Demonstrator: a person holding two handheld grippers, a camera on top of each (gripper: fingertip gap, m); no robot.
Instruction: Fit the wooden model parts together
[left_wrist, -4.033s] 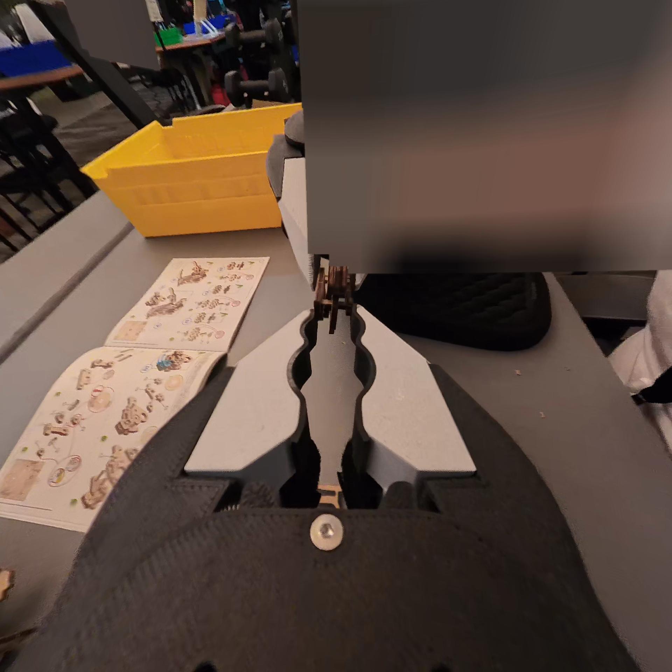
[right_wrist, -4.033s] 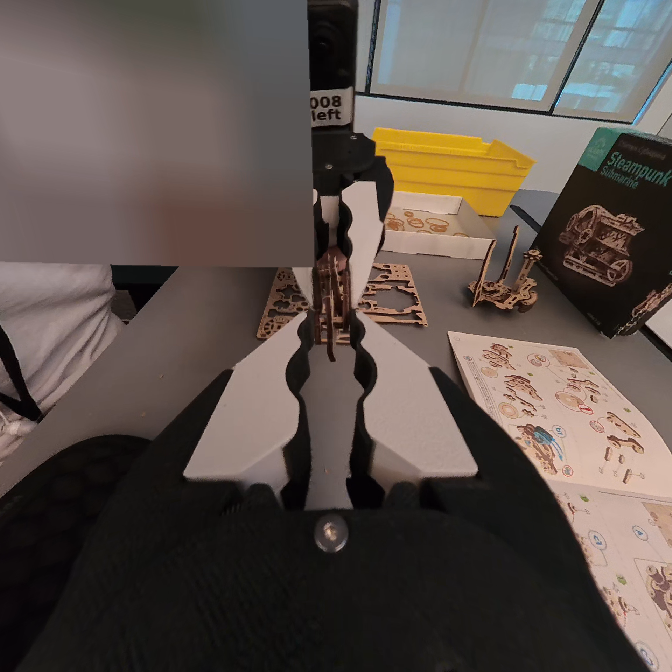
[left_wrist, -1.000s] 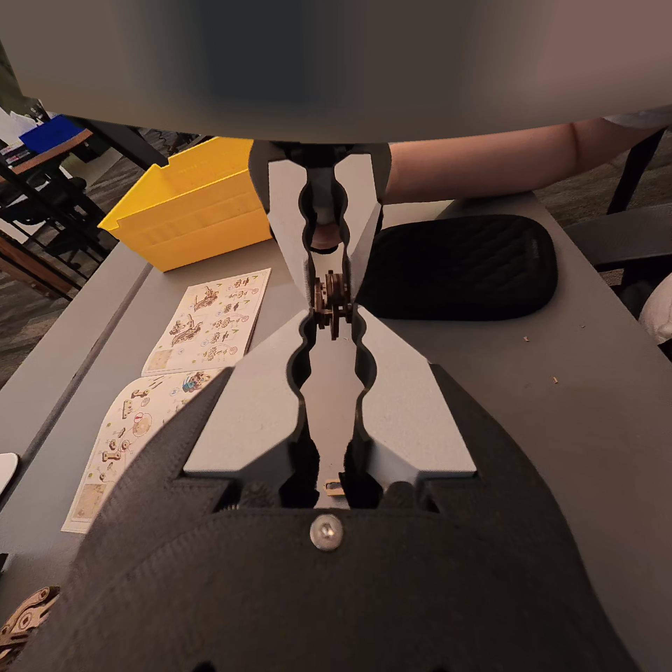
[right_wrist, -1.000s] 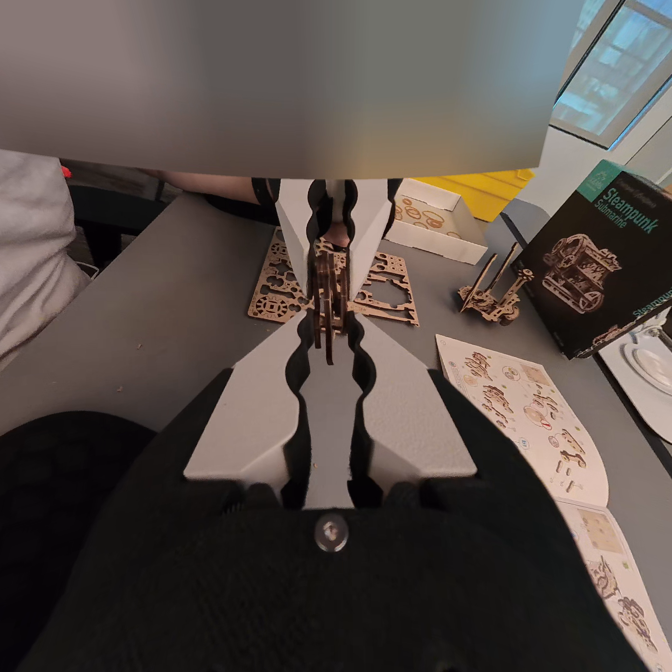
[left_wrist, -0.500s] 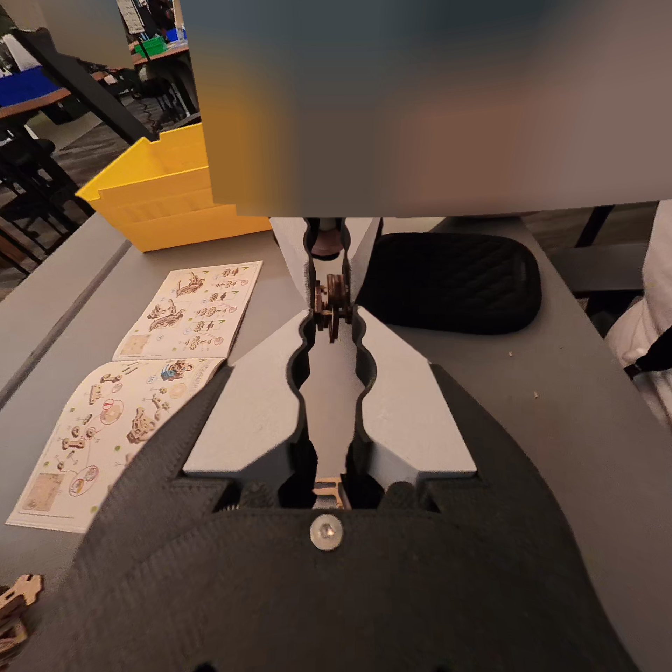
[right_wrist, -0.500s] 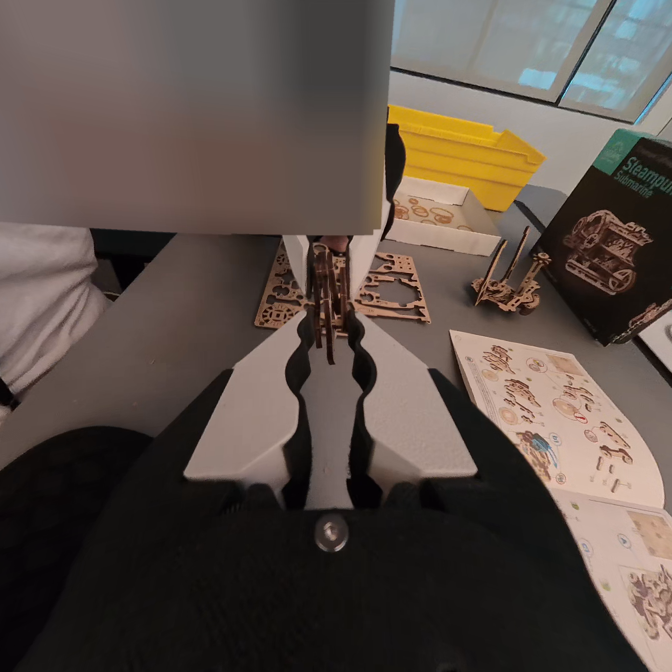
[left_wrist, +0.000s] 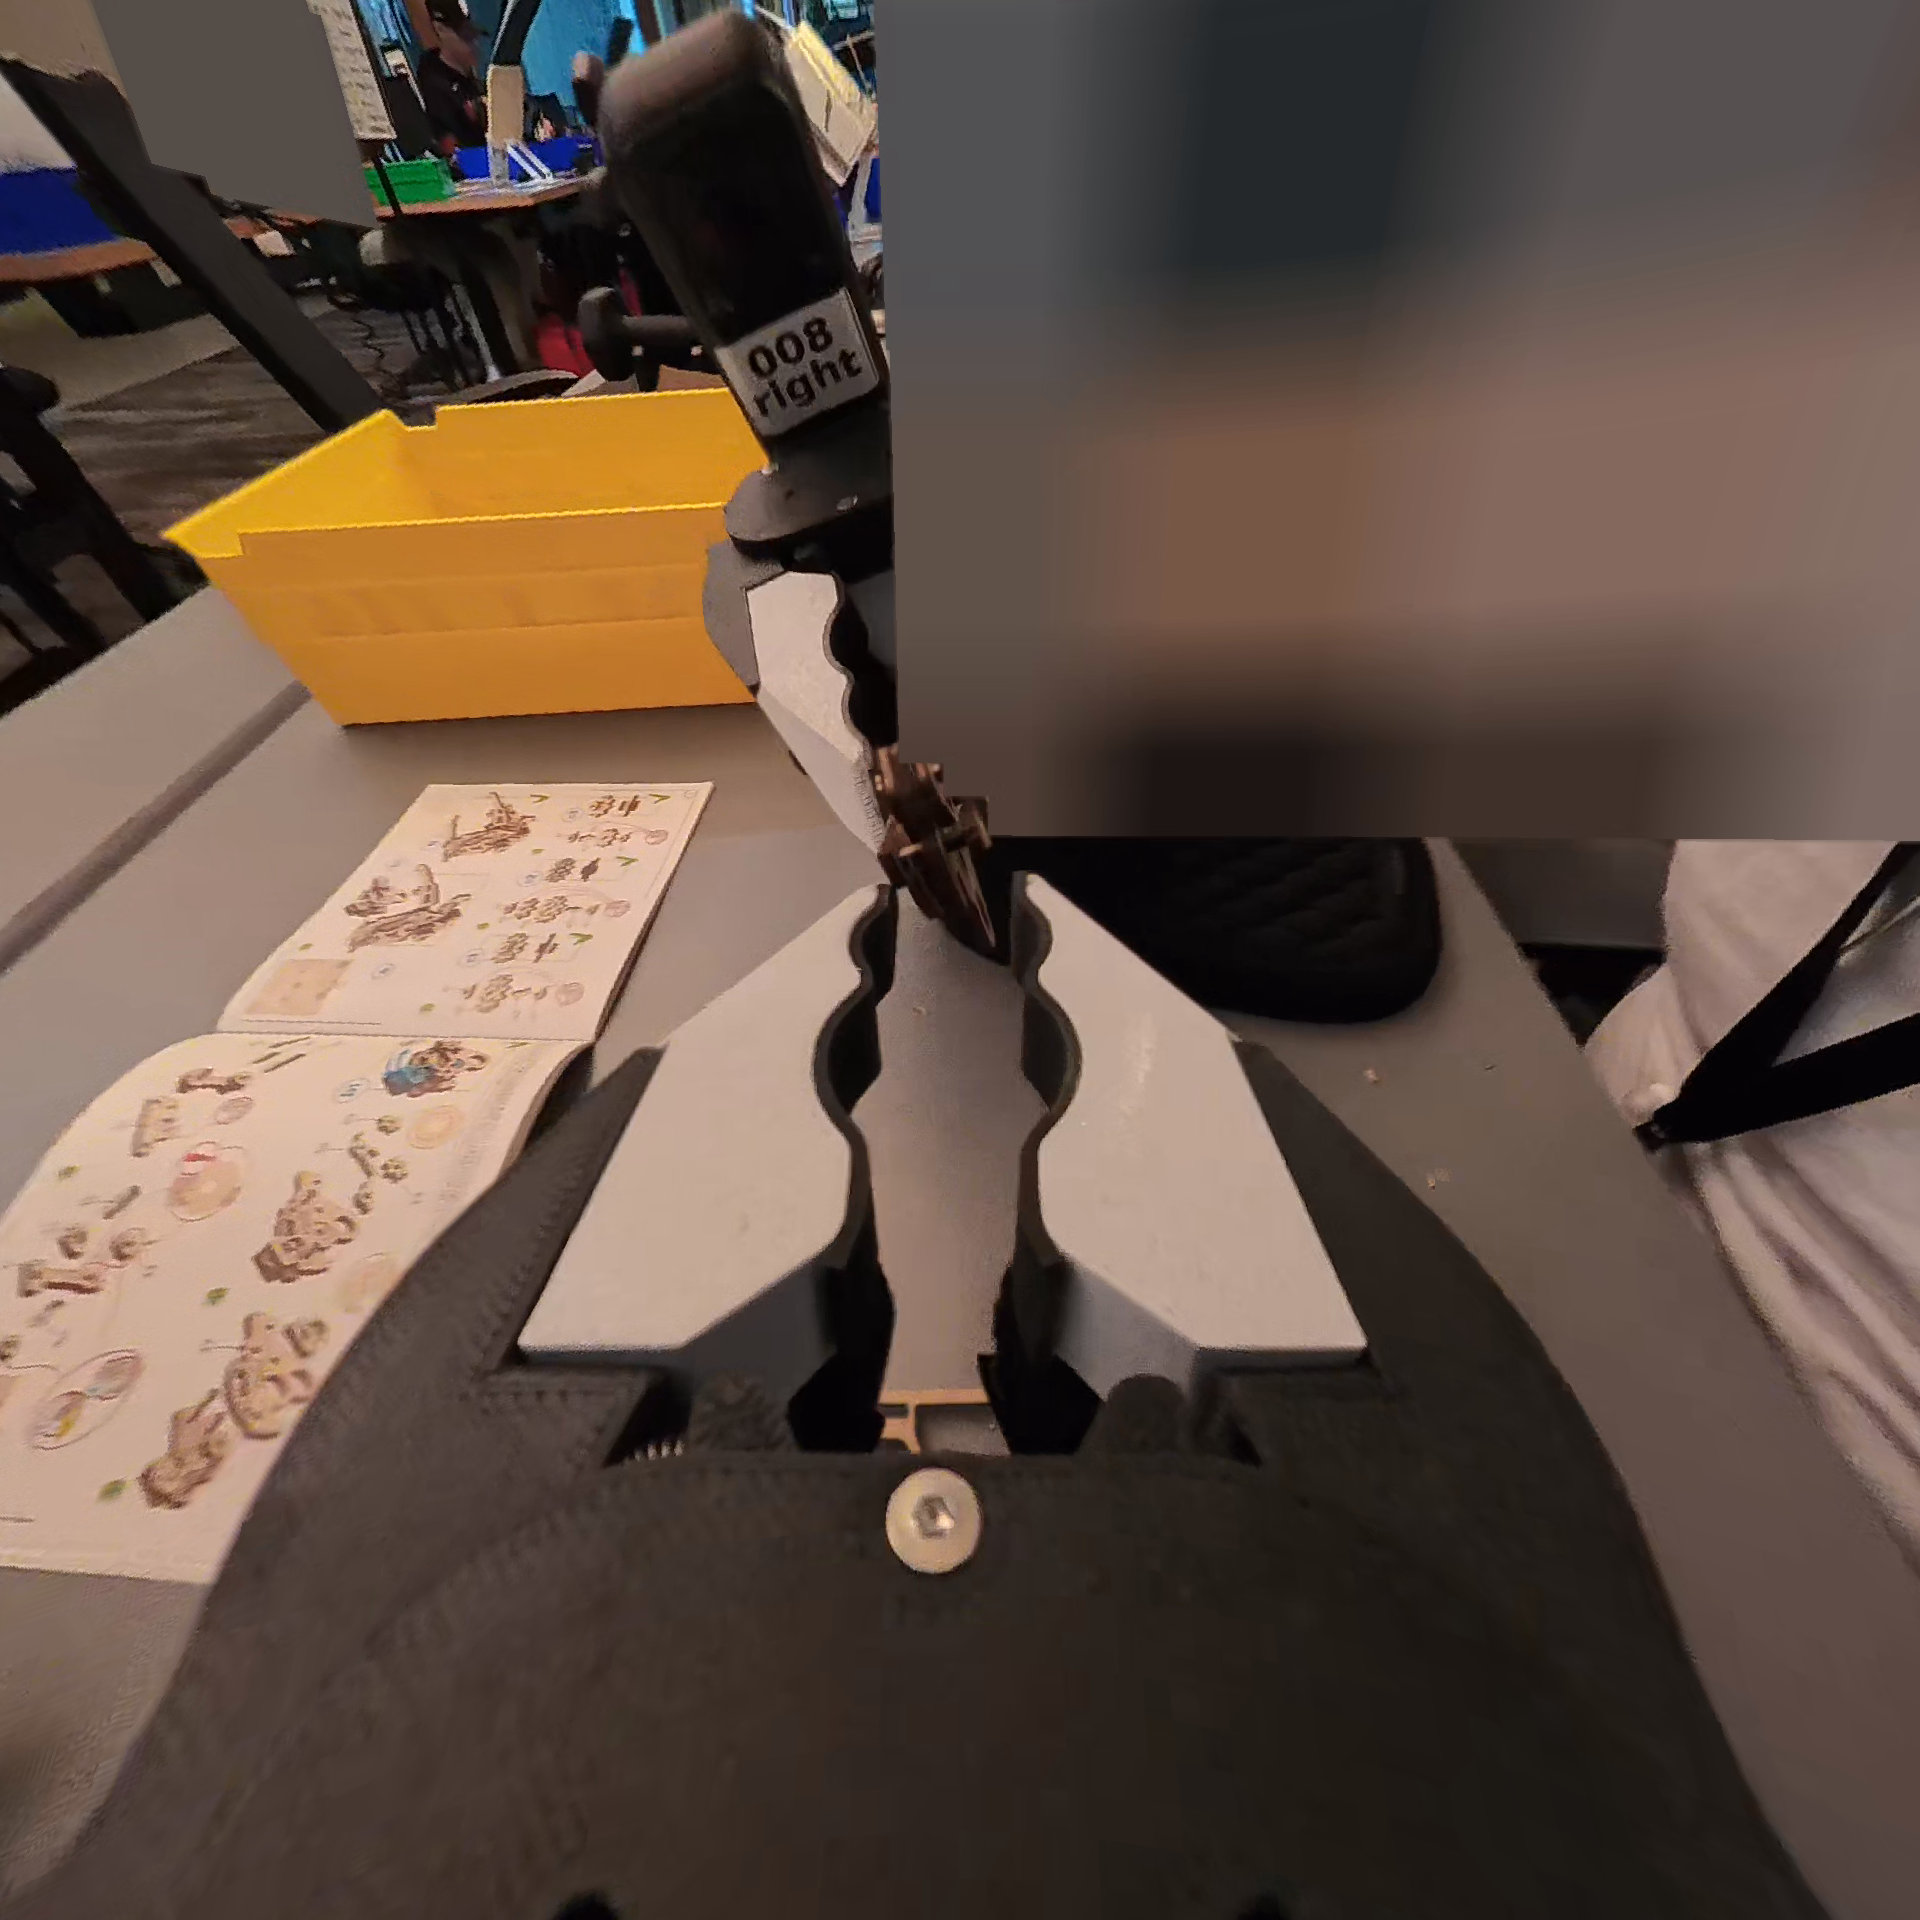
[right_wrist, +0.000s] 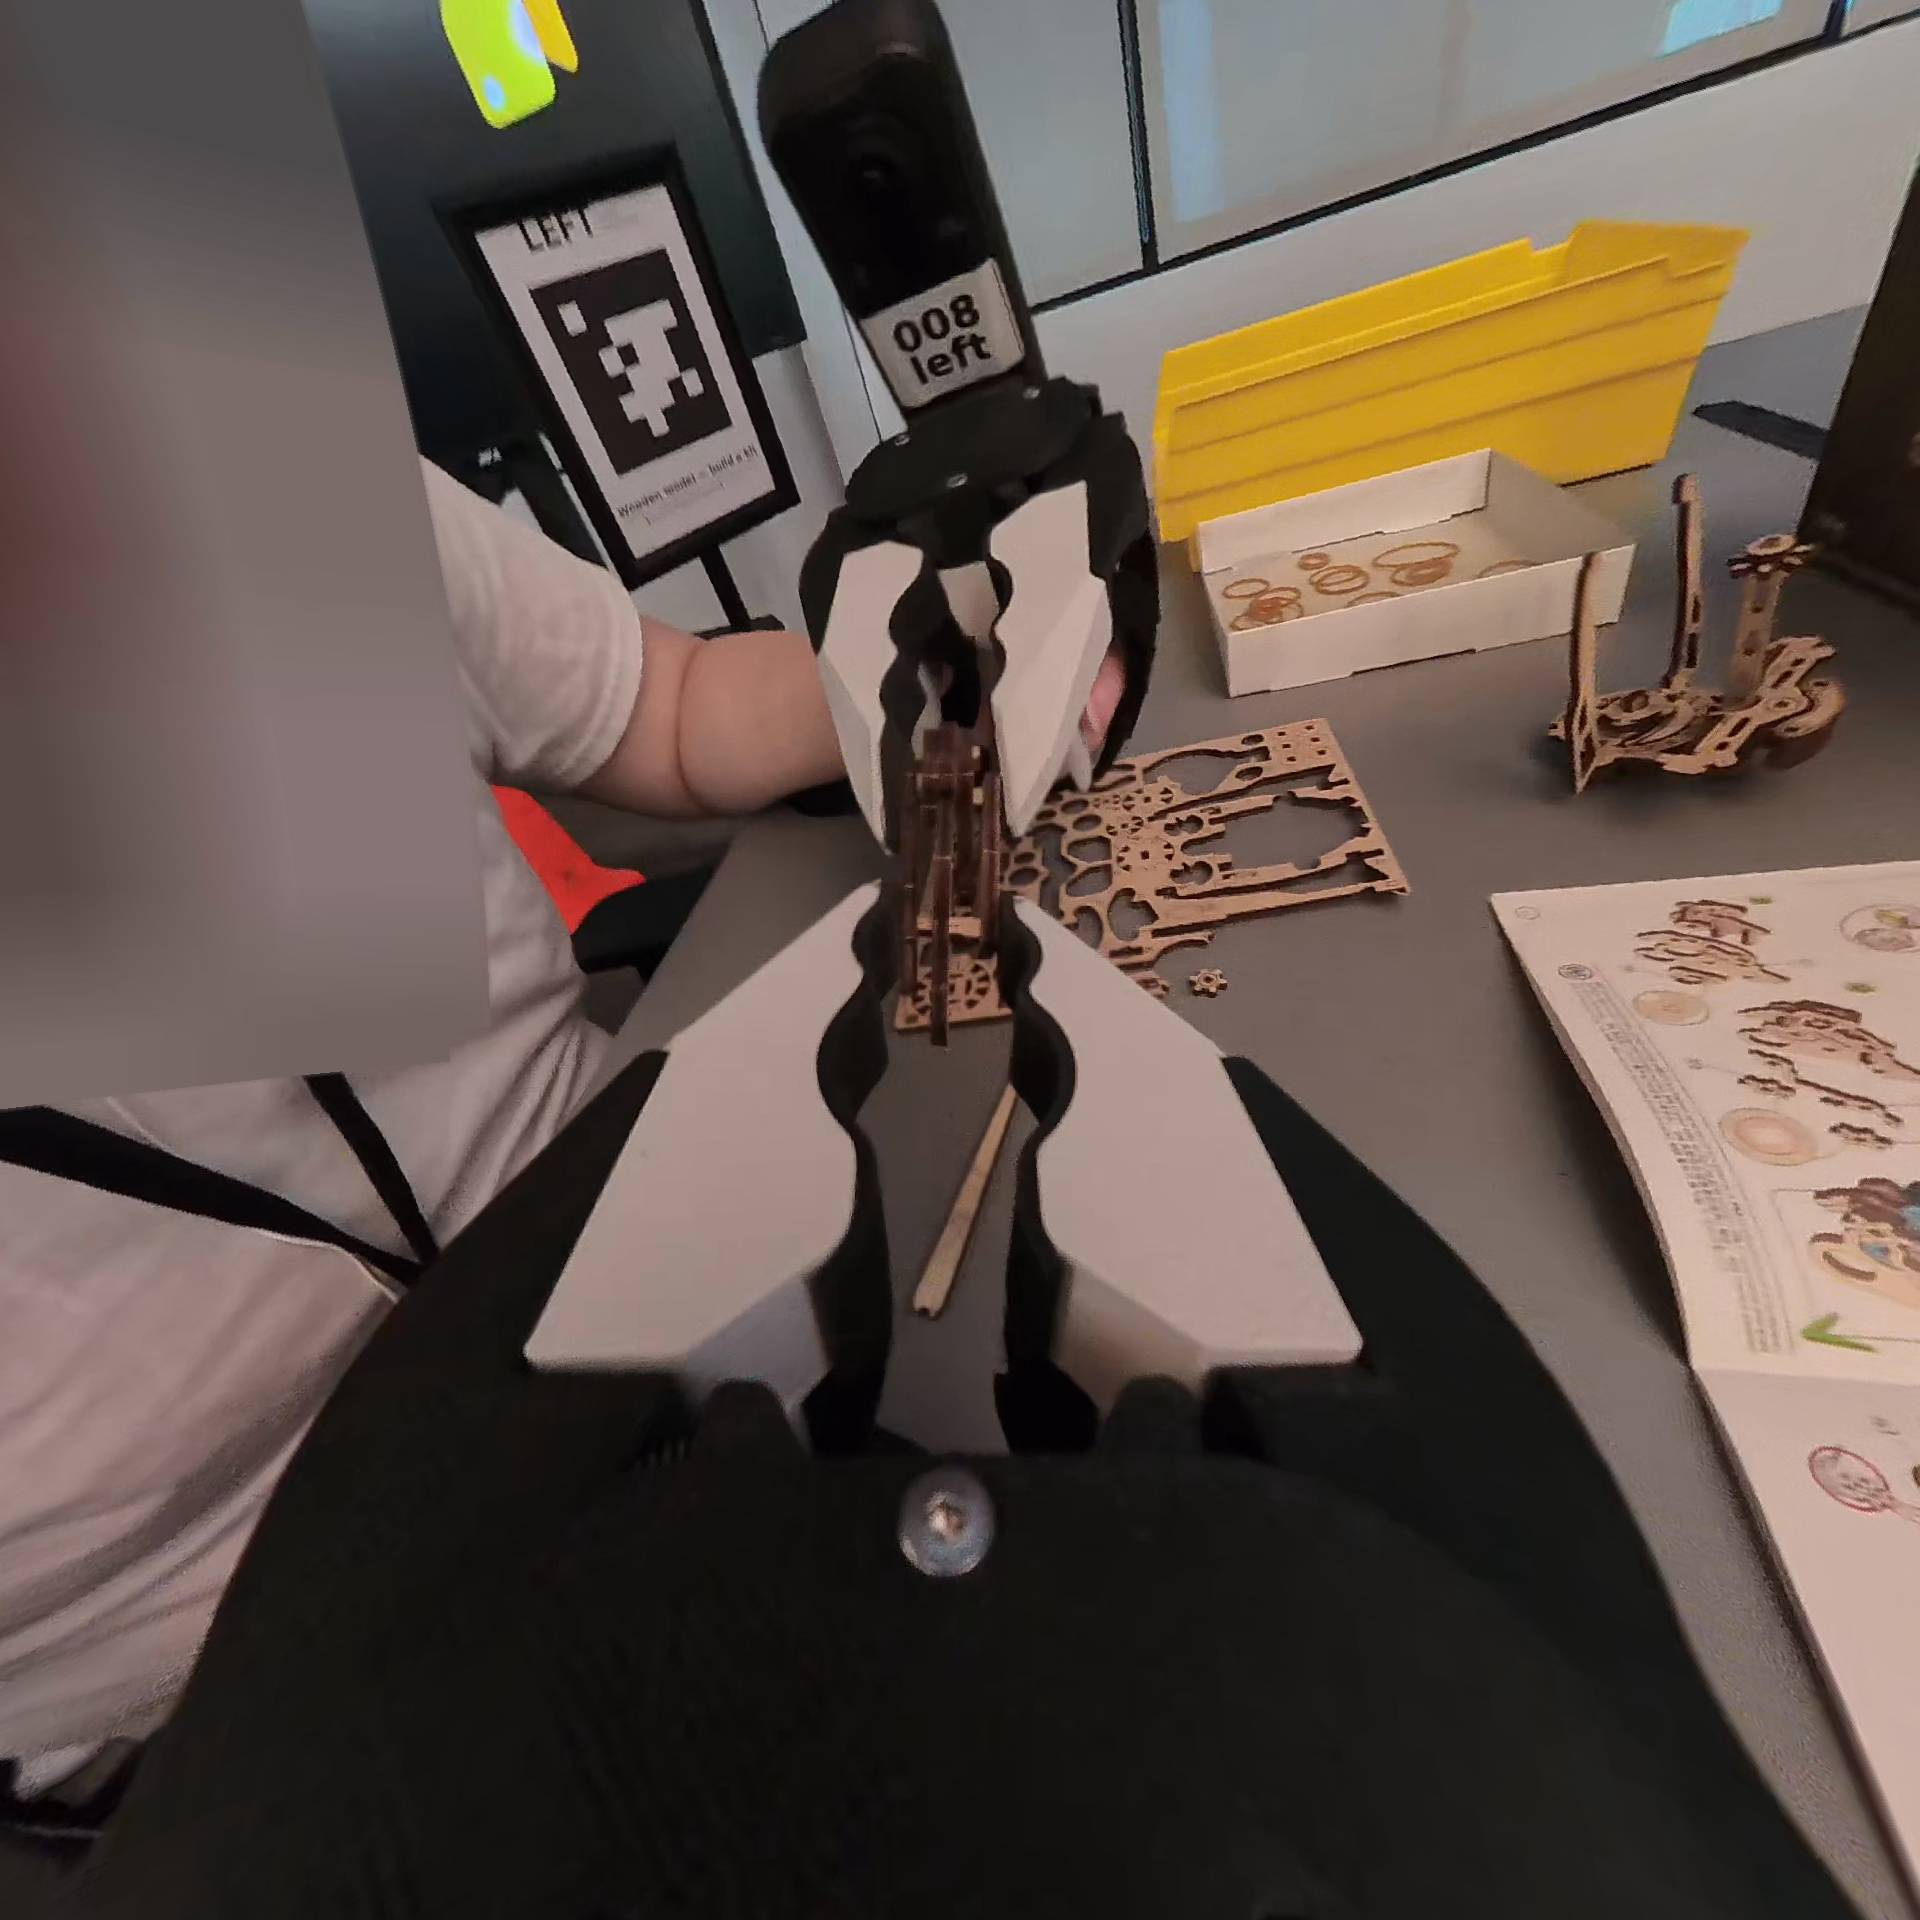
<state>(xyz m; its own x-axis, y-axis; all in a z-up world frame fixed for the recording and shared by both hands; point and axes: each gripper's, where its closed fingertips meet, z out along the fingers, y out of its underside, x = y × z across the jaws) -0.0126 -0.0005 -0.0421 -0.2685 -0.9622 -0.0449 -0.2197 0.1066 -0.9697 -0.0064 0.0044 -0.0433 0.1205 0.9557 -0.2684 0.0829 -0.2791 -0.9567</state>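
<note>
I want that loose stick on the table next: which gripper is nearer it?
Right. The stick lies under the fingers of the right gripper; the left gripper is farther off, beyond the wooden piece both hold.

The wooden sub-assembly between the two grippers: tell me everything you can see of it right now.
The wooden sub-assembly is a small cluster of thin, dark-edged laser-cut plywood plates slotted side by side, standing on edge. It hangs in the air above the grey table. The right gripper pinches its near end; the left gripper is at the far end, its tips spread wider, contact unclear. Finer detail is unreadable.
</note>
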